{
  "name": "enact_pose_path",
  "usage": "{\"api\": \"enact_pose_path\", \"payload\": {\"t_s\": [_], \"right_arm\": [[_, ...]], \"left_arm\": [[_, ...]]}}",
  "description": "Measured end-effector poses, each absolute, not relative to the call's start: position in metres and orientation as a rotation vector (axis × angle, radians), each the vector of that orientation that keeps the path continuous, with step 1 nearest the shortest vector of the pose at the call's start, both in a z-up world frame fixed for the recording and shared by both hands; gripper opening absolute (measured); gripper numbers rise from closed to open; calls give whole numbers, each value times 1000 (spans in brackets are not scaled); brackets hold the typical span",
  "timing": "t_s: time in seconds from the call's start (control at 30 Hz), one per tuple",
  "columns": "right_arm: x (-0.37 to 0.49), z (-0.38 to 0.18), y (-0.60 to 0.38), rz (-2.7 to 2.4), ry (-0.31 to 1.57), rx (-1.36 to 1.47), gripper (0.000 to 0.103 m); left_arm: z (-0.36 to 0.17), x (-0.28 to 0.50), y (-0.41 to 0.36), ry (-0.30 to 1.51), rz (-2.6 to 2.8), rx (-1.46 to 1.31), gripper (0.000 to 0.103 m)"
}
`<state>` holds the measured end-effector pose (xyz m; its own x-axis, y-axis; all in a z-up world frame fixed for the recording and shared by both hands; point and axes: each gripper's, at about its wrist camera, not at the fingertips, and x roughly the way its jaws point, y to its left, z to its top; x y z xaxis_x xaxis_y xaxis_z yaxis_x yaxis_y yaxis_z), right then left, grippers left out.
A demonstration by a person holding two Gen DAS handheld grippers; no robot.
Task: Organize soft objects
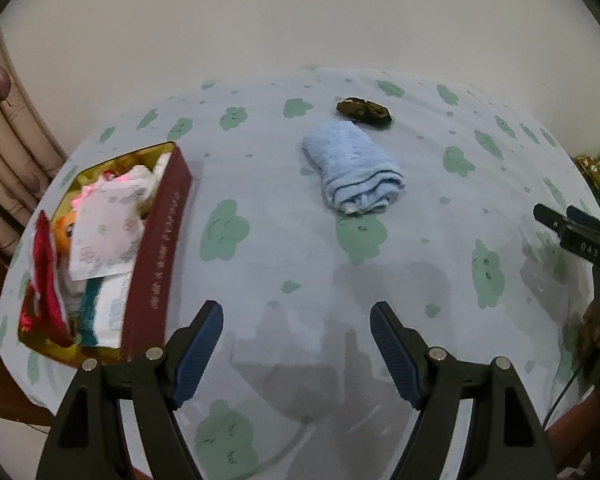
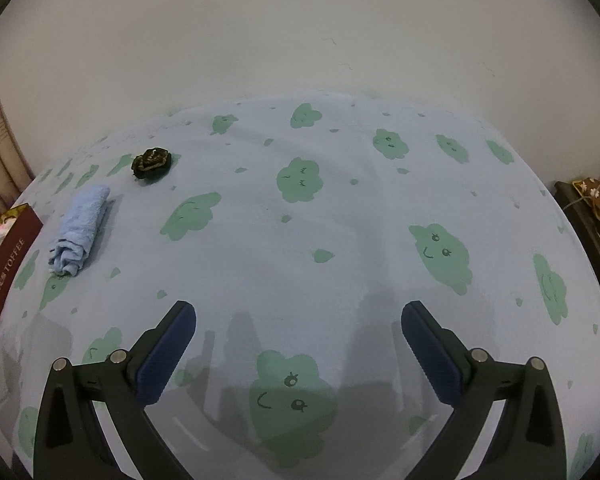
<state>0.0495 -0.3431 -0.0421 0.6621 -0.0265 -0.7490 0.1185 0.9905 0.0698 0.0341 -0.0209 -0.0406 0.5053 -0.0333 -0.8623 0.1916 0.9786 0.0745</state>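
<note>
From my left wrist camera I see the left gripper (image 1: 296, 320) with its jaws spread wide and nothing between them, hovering over the bed sheet (image 1: 284, 240) printed with green clouds. The rolled blue towel (image 1: 354, 168) lies at about 12 o'clock from it, and the dark scrunchie (image 1: 364, 110) sits just beyond the towel, close to it; I cannot tell whether they touch. At 10 o'clock stands the open red tin (image 1: 160, 248), already stuffed with soft items: white cloths, something red, something orange. Only this view shows the tin's contents, and it also catches the right gripper (image 1: 572, 228) at the 3 o'clock edge. My right wrist camera shows the right gripper (image 2: 298, 316) likewise wide open and empty above the bare sheet (image 2: 340, 220). There the towel (image 2: 80, 232) sits off at 10 o'clock, the scrunchie (image 2: 151, 163) farther up, and only the tin's (image 2: 8, 260) red side wall shows at the left edge.
</note>
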Motion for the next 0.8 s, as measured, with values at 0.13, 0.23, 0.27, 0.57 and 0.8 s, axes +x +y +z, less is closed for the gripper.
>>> {"api": "enact_pose_path", "payload": {"t_s": [0.13, 0.23, 0.27, 0.57, 0.8], "right_arm": [[49, -40, -341, -75, 837, 105, 102], [48, -39, -338, -68, 828, 96, 102], [47, -38, -338, -65, 823, 93, 102], [41, -32, -333, -43, 780, 80, 102], [38, -28, -333, -34, 747, 78, 102]], "left_arm": [[-42, 56, -23, 1067, -150, 100, 78], [-40, 78, -25, 1086, -171, 20, 78], [-39, 85, -26, 1087, -173, 6, 78], [-49, 142, -45, 1131, -202, -85, 78], [-69, 182, -42, 1199, -176, -173, 78]]}}
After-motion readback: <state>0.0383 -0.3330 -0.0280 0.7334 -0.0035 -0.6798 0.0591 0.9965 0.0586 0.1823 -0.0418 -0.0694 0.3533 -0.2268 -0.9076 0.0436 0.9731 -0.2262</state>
